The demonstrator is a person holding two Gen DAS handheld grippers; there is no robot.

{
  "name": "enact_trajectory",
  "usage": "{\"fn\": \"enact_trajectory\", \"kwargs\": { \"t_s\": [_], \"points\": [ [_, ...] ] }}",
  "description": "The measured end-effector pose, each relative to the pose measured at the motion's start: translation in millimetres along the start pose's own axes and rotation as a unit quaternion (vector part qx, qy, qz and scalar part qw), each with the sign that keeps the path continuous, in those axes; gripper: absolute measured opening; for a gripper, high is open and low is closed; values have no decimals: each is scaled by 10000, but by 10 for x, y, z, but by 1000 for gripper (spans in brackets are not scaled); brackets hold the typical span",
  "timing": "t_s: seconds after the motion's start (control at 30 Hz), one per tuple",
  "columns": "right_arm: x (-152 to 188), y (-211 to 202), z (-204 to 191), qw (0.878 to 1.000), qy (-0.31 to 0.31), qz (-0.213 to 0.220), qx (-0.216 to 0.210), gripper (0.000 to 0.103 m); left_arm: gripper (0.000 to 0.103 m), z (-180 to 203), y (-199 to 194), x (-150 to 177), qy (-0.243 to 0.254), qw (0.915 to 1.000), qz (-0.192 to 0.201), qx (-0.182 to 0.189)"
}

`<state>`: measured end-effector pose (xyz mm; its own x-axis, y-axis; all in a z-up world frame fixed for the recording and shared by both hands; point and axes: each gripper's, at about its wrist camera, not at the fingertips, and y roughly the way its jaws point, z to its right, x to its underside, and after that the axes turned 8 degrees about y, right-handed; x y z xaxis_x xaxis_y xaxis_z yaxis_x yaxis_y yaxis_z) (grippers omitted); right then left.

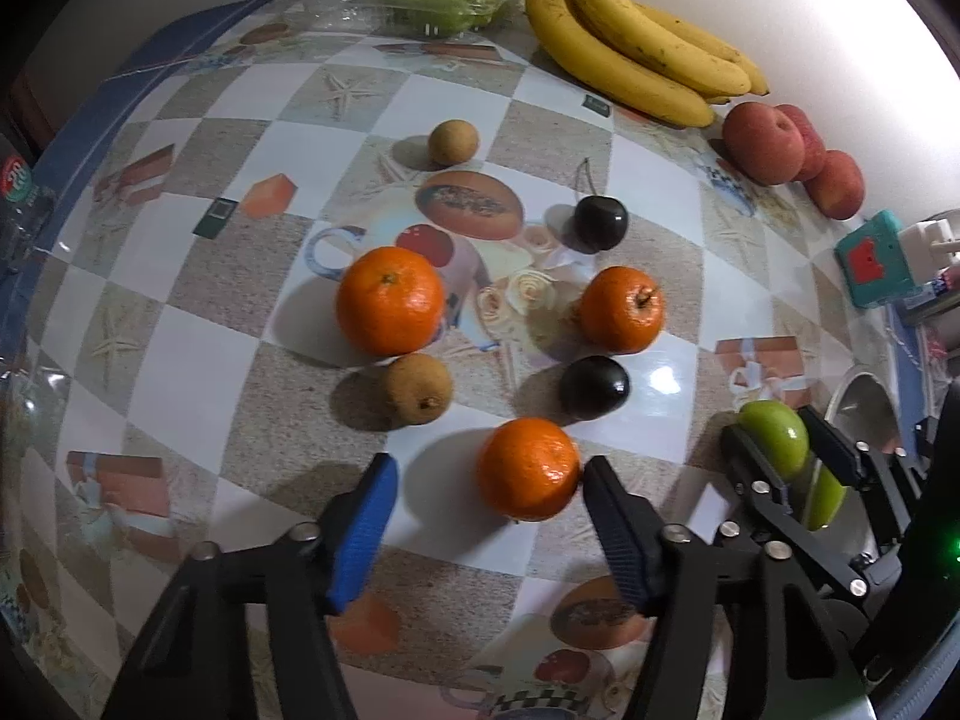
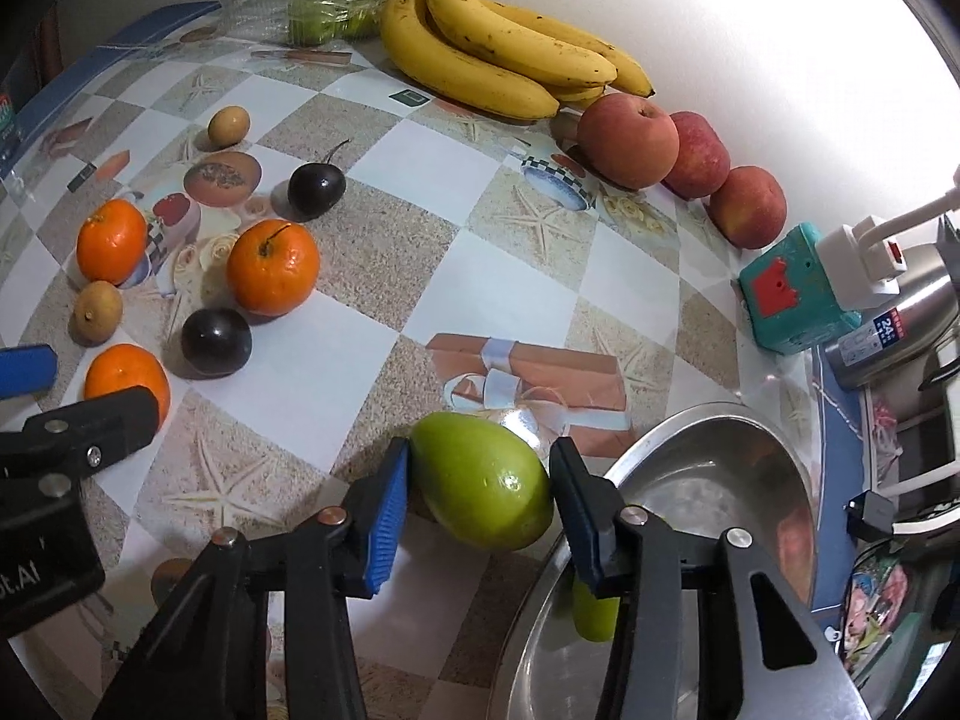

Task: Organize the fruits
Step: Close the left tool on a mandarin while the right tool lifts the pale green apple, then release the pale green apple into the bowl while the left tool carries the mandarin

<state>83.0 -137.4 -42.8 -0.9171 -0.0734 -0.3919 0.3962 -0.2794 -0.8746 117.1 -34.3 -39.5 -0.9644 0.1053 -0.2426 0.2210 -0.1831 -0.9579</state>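
Taking the steel bowl (image 2: pixel 720 456) as the landmark, the right gripper (image 2: pixel 480 498) sits at its left rim with its jaws closed on a green mango (image 2: pixel 480 480), blue pad on the left side of the fruit and black finger on the right; whether the mango hangs above the rim or rests on the tablecloth beside it is hard to judge from this angle. Well left of the bowl, the left gripper (image 1: pixel 486 480) is low over the table with its jaws spread wide around the nearest orange (image 1: pixel 528 468), the right finger just at its skin and the blue pad apart from it. Beyond that orange, farther from the bowl, lie two dark plums (image 1: pixel 594 387), two more oranges (image 1: pixel 390 300), and two small brown fruits (image 1: pixel 418 387), loosely clustered. Behind the bowl, against the white wall, three red apples (image 2: pixel 630 138) stand in a row with a bunch of bananas (image 2: pixel 498 54) left of them, and a clear plastic pack of green fruit (image 2: pixel 312 6) farther left. A teal box (image 2: pixel 792 294) and a steel flask (image 2: pixel 888 324) stand just behind the bowl. The surface is a glossy checked tablecloth (image 2: pixel 420 180) printed with starfish and gift boxes.
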Motion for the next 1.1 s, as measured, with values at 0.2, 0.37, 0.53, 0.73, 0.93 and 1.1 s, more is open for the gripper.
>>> {"fn": "enact_trajectory", "kwargs": {
  "t_s": [0.2, 0.37, 0.53, 0.73, 0.93, 1.1],
  "points": [
    [-4, -20, 44, 9997, 180, -28, -192, 48, 39, 3, -16, -9, -51, 9993, 41, 370],
    [-17, -46, 122, 9963, 600, -124, -609, 48, 39, -43, -34, -20, -119, 9987, 64, 496],
    [-9, -31, 358, 9732, 1598, -368, -1610, 47, 39, -114, -85, -18, -230, 9984, 107, 501],
    [43, -57, 470, 9490, 2220, -460, -2192, 47, 39, -144, -222, -28, -269, 9976, 287, 577],
    [42, -200, 428, 9486, 2221, -358, -2224, 47, 39, -193, -321, -37, -354, 9964, 396, 668],
    [-2, -448, 477, 9425, 2390, -106, -2332, 47, 39, -230, -387, -58, -407, 9951, 492, 754]
  ]
}}
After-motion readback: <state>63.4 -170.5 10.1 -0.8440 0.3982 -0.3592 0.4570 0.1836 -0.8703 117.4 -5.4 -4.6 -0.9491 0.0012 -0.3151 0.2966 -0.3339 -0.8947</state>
